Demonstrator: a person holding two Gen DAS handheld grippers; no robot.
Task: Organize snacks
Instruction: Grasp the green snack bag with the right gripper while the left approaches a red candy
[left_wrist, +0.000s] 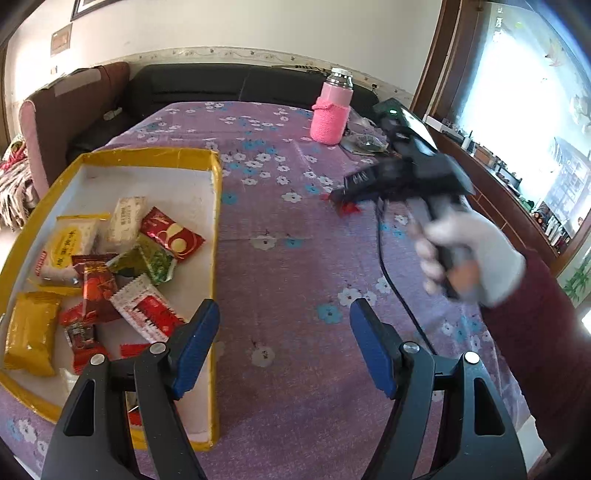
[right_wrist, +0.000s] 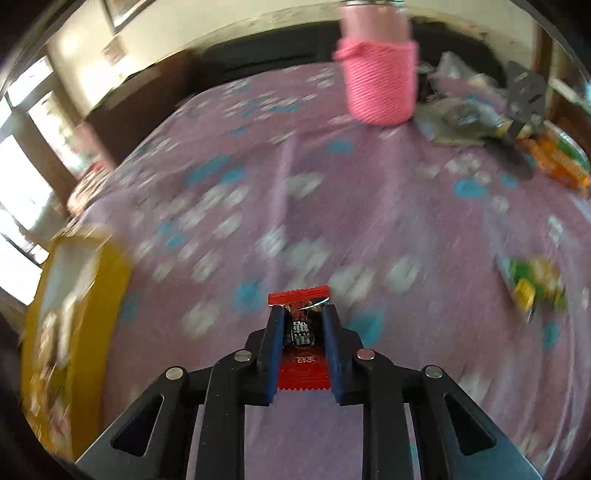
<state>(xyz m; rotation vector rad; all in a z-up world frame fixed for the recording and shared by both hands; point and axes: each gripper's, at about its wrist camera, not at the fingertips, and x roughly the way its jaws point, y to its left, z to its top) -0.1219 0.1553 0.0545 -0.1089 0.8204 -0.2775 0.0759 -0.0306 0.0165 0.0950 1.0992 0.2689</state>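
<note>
Gripper (right_wrist: 301, 314) on the right clamps a crinkly, serrated-edged red candy wrapper (right_wrist: 303, 334).

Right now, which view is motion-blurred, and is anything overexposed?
Right wrist view: tablecloth and yellow box are smeared, while the red candy in the right gripper stays sharp. Left wrist view: mostly crisp, though the right gripper and gloved hand blur and the window blows out.

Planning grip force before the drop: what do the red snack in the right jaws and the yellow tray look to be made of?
Red snack: glossy plastic or foil film, judging by its glare and zigzag crimped ends; thin and crushable. Yellow tray: likely cardboard, with shiny yellow walls creased at the rim and a matte white, scuffed interior. The right gripper is shut on the snack.
</note>
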